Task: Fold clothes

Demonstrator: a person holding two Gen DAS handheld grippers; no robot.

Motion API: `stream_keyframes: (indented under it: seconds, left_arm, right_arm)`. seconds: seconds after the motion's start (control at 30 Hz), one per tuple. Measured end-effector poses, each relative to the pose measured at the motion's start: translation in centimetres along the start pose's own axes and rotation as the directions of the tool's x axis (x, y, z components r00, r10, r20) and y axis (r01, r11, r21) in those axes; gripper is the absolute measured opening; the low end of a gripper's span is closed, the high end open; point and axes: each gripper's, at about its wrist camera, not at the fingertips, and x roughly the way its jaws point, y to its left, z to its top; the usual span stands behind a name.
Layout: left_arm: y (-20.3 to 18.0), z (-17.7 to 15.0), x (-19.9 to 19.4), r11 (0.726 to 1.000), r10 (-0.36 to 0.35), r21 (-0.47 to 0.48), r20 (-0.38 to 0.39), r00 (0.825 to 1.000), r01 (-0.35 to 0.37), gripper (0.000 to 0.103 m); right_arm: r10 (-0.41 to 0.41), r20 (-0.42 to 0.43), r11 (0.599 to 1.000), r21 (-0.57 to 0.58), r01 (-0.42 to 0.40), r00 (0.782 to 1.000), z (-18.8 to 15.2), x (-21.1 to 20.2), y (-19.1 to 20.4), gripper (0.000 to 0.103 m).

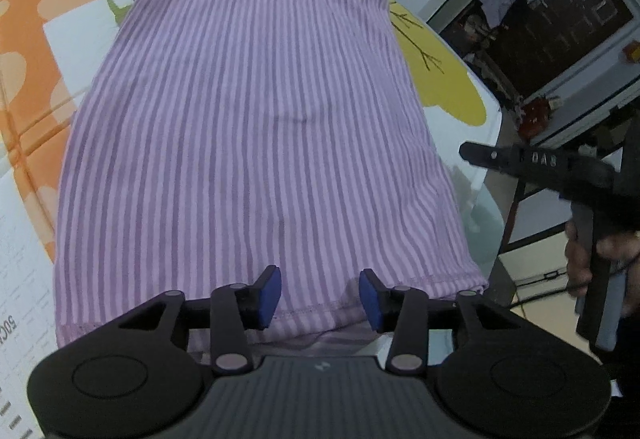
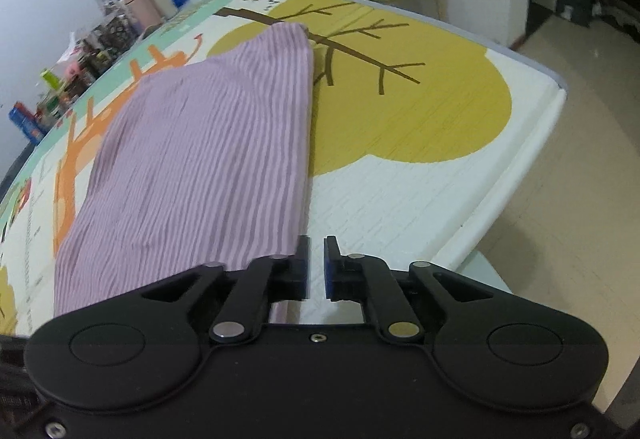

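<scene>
Cartoon-printed matting [image 2: 400, 199] is covering the table, and the folded purple striped garment [image 1: 248, 127] is being left flat on it. The left gripper [image 1: 320, 303] is being angled down over the garment's near hem, pads parted, clamping nothing. The right gripper [image 2: 316, 267], held by a hand [image 1: 592, 259], is being kept beside the garment's right edge, narrowly parted, empty.

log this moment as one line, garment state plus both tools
garment: striped purple cloth folded flat on mat | left tool: open over near hem, no grip | right tool: narrowly open, empty, beside cloth edge
</scene>
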Motion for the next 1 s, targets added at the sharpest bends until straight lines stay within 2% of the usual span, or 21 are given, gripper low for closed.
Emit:
stream_keyframes:
  seconds: [0.07, 0.2, 0.37, 0.47, 0.53, 0.6, 0.7, 0.77, 0.83, 0.93, 1.0]
  left_arm:
    - [-0.2, -0.2, -0.2, 1.000, -0.009, -0.013, 0.009, 1.000, 0.009, 0.049]
    - [-0.5, -0.7, -0.5, 0.998, -0.027, -0.058, 0.027, 0.999, 0.029, 0.050]
    - [-0.8, -1.6, -1.1, 0.993, -0.039, -0.109, 0.053, 0.998, 0.044, 0.054]
    - [-1.0, -2.1, -1.3, 0.988, -0.034, -0.152, 0.064, 0.997, 0.043, 0.054]
    - [-1.1, -2.4, -1.4, 0.980, -0.025, -0.194, 0.071, 0.997, 0.038, 0.055]
    - [-1.1, -2.8, -1.5, 0.968, -0.031, -0.245, 0.082, 0.996, 0.050, 0.056]
    - [-1.6, -3.5, -1.5, 0.950, -0.015, -0.309, 0.095, 0.995, 0.044, 0.059]
    - [-2.0, -4.0, -1.3, 0.935, 0.001, -0.352, 0.099, 0.995, 0.034, 0.060]
    - [-2.3, -4.5, -1.0, 0.914, 0.010, -0.404, 0.108, 0.994, 0.035, 0.061]
    - [-2.8, -5.1, -0.5, 0.879, 0.032, -0.475, 0.126, 0.992, 0.032, 0.061]
    - [-3.2, -5.4, -0.2, 0.850, 0.061, -0.526, 0.144, 0.988, 0.024, 0.061]
  right_arm:
    - [0.024, 0.009, 0.999, -0.022, -0.024, 1.000, -0.5, -0.6, 0.1, 0.016]
    - [0.119, 0.006, 0.989, -0.093, -0.118, 0.993, -1.7, -1.9, 0.9, 0.030]
    - [0.225, -0.038, 0.934, -0.277, -0.227, 0.974, -3.7, -3.7, 2.5, 0.031]
    - [0.274, -0.079, 0.875, -0.394, -0.283, 0.958, -4.6, -4.8, 3.8, 0.032]
    - [0.298, -0.103, 0.816, -0.488, -0.309, 0.949, -5.3, -5.5, 4.9, 0.033]
    - [0.313, -0.128, 0.749, -0.575, -0.327, 0.941, -6.0, -6.2, 6.1, 0.040]
    - [0.325, -0.148, 0.648, -0.685, -0.334, 0.934, -6.8, -6.8, 7.5, 0.040]
    - [0.342, -0.154, 0.604, -0.720, -0.342, 0.927, -6.6, -6.9, 8.0, 0.040]
    - [0.354, -0.159, 0.596, -0.721, -0.354, 0.922, -5.8, -6.3, 8.0, 0.036]
    - [0.377, -0.165, 0.611, -0.695, -0.379, 0.911, -3.8, -5.1, 7.2, 0.031]
    - [0.397, -0.173, 0.607, -0.687, -0.399, 0.901, -2.4, -4.2, 6.6, 0.025]
